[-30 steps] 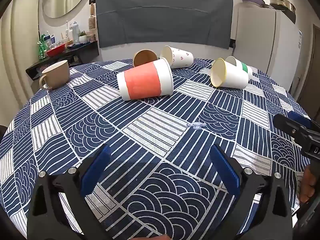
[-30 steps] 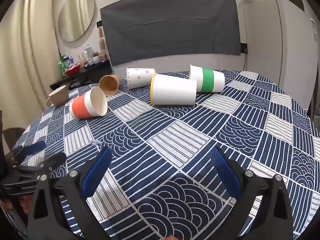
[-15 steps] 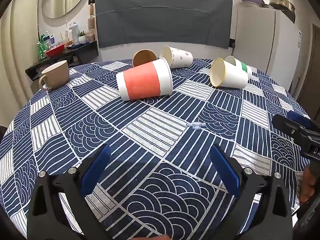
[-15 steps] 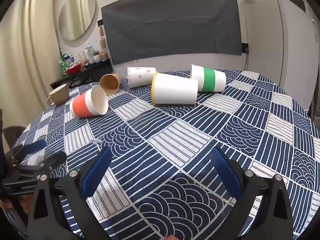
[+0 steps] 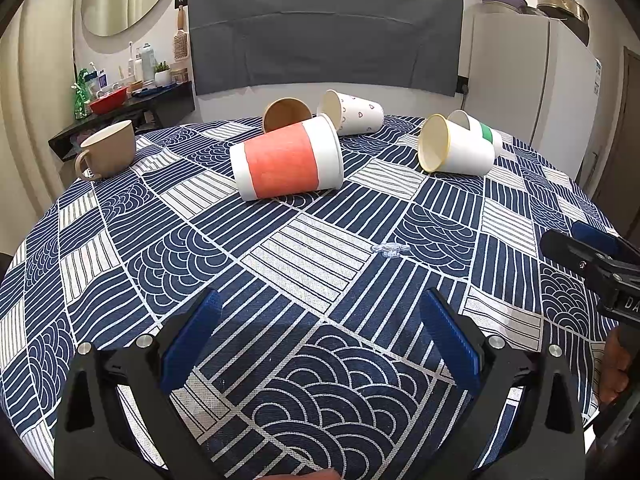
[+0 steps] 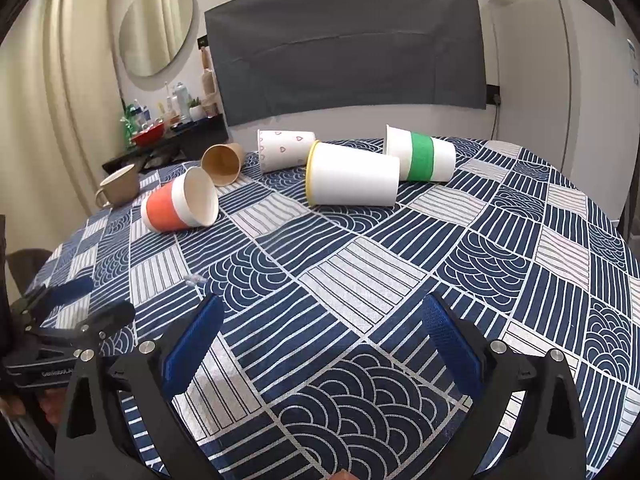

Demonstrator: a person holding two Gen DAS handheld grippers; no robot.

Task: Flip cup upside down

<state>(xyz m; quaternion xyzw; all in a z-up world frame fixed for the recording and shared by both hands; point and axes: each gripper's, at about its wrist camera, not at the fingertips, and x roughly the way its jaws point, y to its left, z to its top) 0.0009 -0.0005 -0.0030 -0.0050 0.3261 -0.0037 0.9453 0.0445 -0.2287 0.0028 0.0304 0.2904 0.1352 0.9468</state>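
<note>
Left gripper (image 5: 320, 334) and right gripper (image 6: 320, 334): jaws spread wide, empty, above the table (image 5: 280, 248). Five paper cups lie on their sides at the far half: orange-banded cup (image 5: 286, 158), brown cup (image 5: 286, 114), heart-print cup (image 5: 352, 112), yellow-rimmed cup (image 5: 456, 150), green-banded cup (image 6: 420, 154). No lettering on the cups is readable.

Five paper cups (image 5: 289, 162) lie on their sides. One mug (image 5: 107, 155) stands at the left
</note>
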